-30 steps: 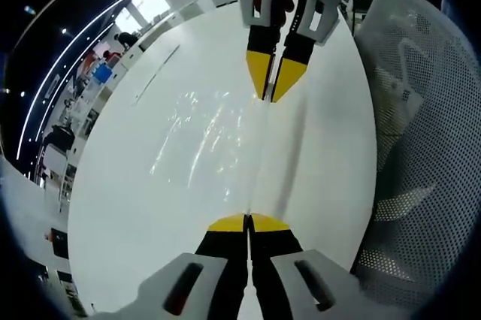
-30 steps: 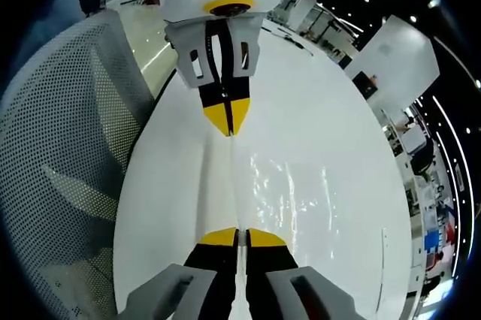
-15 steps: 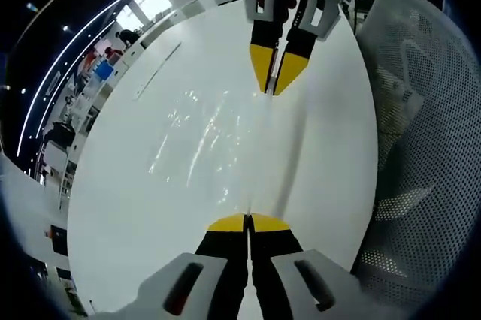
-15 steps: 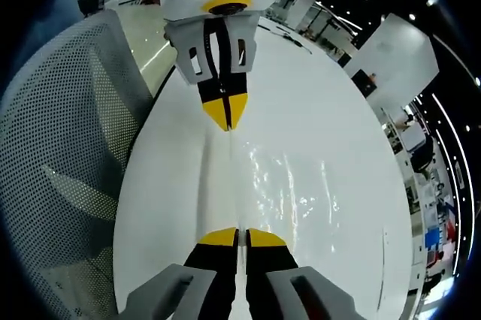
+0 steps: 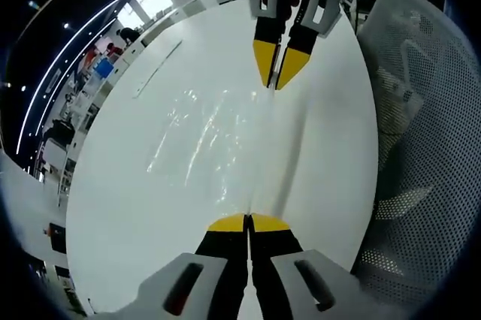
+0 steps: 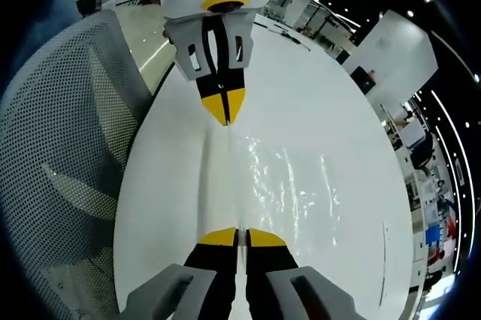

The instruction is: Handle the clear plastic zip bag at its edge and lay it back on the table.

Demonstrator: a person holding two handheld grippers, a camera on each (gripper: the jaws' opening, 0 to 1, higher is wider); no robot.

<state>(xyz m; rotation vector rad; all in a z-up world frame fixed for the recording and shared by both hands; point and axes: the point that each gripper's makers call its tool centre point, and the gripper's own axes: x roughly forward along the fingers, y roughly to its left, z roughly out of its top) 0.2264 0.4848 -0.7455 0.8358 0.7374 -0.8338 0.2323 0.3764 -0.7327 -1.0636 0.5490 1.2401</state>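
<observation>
Surface: a white table (image 5: 135, 207), smooth and glossy, with a rounded outline in both views; a thin dark slot shows near its far side in the left gripper view.
Zip bag: the clear plastic zip bag (image 5: 203, 140) is stretched flat between the two grippers, just over the tabletop; its creases catch the light. Whether it touches the table cannot be told.
Bag edge: one straight edge runs from the left gripper (image 5: 248, 224) to the right gripper (image 5: 279, 68), on the side nearest the chair.
Left gripper: yellow-tipped jaws pressed together on one end of that edge; no gap is visible between them.
Right gripper: jaws closed to a narrow point on the opposite end of the same edge, facing the left gripper across the bag; confirmed in its own view (image 6: 242, 237).
Chair: a grey mesh office chair (image 5: 421, 140) stands close against the table rim on the side of the held edge.
Room: a large dim hall with lines of ceiling lights (image 5: 52, 72), bright windows and distant desks beyond the table.
Open room: bare tabletop extends on the side of the bag away from the chair; the table rim lies near the held edge.
</observation>
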